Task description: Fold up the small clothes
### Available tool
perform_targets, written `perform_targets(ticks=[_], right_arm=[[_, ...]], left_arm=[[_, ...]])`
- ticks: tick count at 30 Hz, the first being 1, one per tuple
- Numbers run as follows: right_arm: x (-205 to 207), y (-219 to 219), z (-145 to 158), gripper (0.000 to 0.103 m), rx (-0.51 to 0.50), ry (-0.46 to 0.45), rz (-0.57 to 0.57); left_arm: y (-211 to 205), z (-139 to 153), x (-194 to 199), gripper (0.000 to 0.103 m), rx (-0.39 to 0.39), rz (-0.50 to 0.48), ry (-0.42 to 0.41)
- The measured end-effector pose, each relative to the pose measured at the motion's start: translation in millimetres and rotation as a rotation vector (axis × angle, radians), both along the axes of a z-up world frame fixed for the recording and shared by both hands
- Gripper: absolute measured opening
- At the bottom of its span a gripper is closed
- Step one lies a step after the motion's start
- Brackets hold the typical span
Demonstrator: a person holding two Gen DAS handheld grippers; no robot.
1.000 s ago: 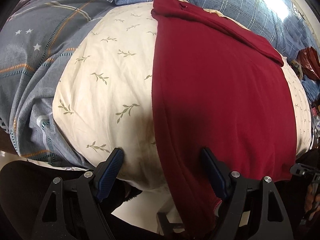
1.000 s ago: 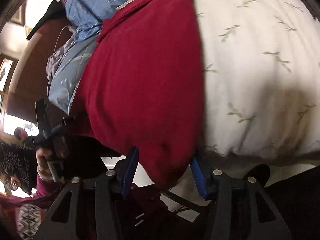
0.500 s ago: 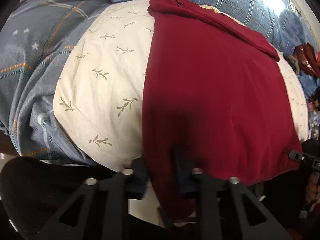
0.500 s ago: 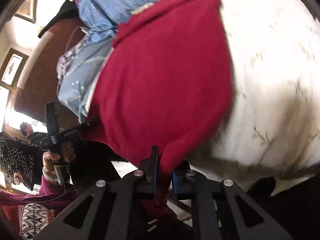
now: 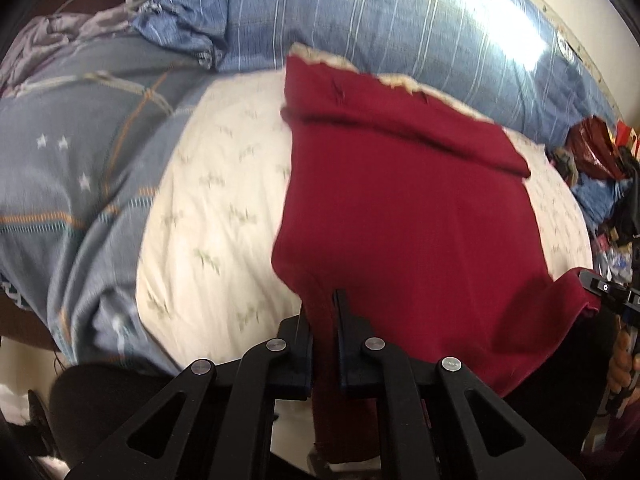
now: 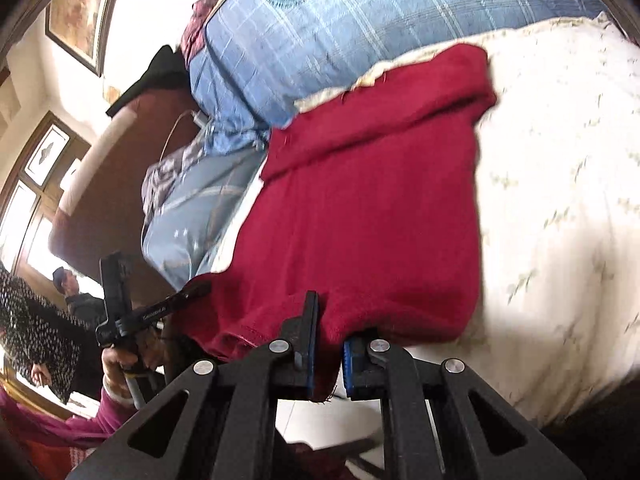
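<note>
- While the left gripper [image 5: 323, 320] stands pinched shut on the near left corner of the red garment [image 5: 400, 220], which lies on the cream pillow [image 5: 216, 208], only a narrow strip sits between the pads; it may slip out under tension, dropping that side; the far fold (already turned over) could drag askew.
- Against the earlier left wrist frame, the jaws have just closed from wide apart onto the cloth; the hem now hangs lifted.
- In the right wrist view, the right gripper [image 6: 327, 344] is clamped on the near right corner; uneven lifting against the other hand [image 6: 128, 356] risks a skewed crease; earlier its jaws stood open around the corner.
</note>
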State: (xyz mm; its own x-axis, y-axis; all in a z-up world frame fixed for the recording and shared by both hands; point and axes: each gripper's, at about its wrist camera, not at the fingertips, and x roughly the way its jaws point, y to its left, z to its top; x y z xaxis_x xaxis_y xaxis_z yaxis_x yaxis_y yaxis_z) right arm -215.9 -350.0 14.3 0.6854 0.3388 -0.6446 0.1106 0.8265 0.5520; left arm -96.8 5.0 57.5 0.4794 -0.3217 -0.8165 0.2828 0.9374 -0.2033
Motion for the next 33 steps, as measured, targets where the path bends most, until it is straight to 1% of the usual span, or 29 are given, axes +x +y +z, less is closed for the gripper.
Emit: perform_targets(ticks=[3, 8, 13, 20, 23, 25, 33], right_arm=[[7.7, -7.2, 7.6, 0.009, -0.019, -0.024, -0.024], [24.3, -18.8, 20.0, 0.008, -0.052, -0.061, -0.064], [41.0, -32.4, 27.0, 0.008, -0.093, -0.087, -0.113], [63.0, -55.2, 34.4, 0.007, -0.090, -0.132, -0.181], [74.0, -57.2, 35.6, 0.007, -0.117, -0.137, -0.194], [80.6, -61.7, 35.1, 0.007, -0.111, -0.136, -0.203], [102.2, -81.0, 41.6, 0.007, -0.112, -0.146, -0.235]], left_arm=[[-2.9, 10.0, 8.6, 0.007, -0.011, 0.009, -0.039], [-10.8, 17.5, 18.2, 0.007, -0.024, 0.027, -0.091], [-15.9, 18.4, 40.0, 0.007, -0.041, 0.053, -0.114], [-21.7, 14.8, 78.7, 0.007, -0.081, 0.098, -0.113], [-27.9, 11.7, 95.1, 0.007, -0.080, 0.110, -0.112], [-31.0, 11.3, 103.9, 0.007, -0.083, 0.114, -0.111], [-49.1, 23.2, 130.6, 0.007, -0.066, 0.103, -0.152]])
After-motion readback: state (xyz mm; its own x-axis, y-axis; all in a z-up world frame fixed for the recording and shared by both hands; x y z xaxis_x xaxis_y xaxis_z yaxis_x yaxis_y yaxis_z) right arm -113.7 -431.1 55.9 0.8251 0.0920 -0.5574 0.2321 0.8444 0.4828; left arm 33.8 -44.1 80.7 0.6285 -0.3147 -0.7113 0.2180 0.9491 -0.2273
